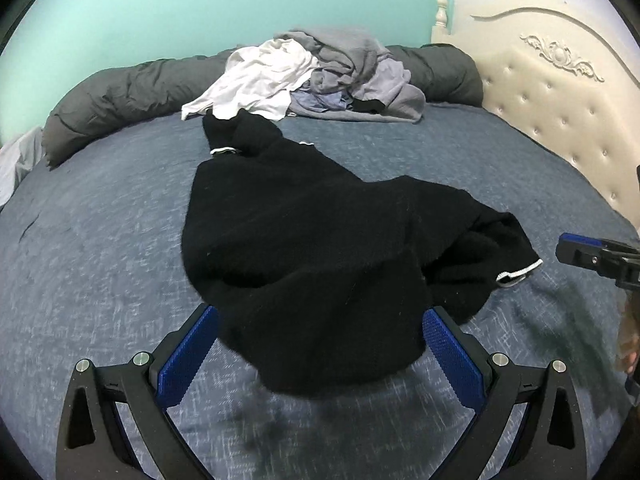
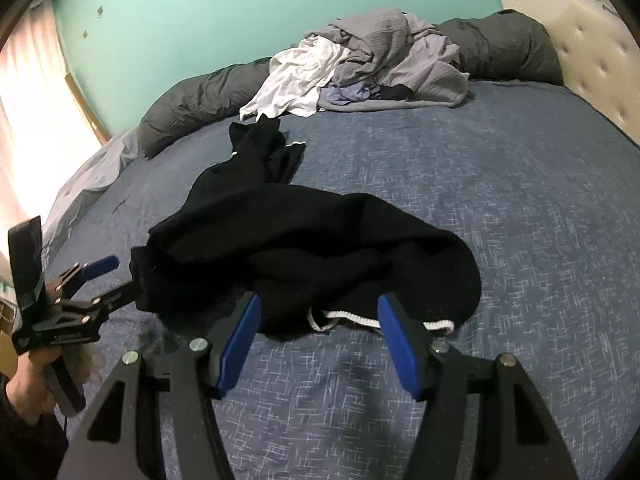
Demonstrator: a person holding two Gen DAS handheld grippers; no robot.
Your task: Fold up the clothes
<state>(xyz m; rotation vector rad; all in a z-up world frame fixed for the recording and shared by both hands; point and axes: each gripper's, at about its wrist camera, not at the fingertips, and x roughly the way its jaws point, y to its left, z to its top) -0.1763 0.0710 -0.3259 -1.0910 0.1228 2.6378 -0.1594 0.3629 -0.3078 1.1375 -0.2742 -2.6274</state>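
A black garment (image 1: 320,232) with white trim lies crumpled in the middle of the bed, one sleeve stretched toward the far pile. My left gripper (image 1: 320,314) is open wide. The garment's near edge sits between its blue pads (image 1: 188,356) without being pinched and casts a shadow on the sheet below. In the right wrist view the left gripper (image 2: 122,276) is at the garment's (image 2: 304,240) left corner, one finger under the cloth. My right gripper (image 2: 319,300) is open too, and the white-trimmed hem (image 2: 348,318) lies between its fingers.
Blue patterned sheet (image 2: 500,220) covers the bed. A pile of white and grey clothes (image 1: 320,72) lies at the far side against a rolled dark grey duvet (image 1: 120,96). A cream tufted headboard (image 1: 560,112) stands at right, a teal wall behind.
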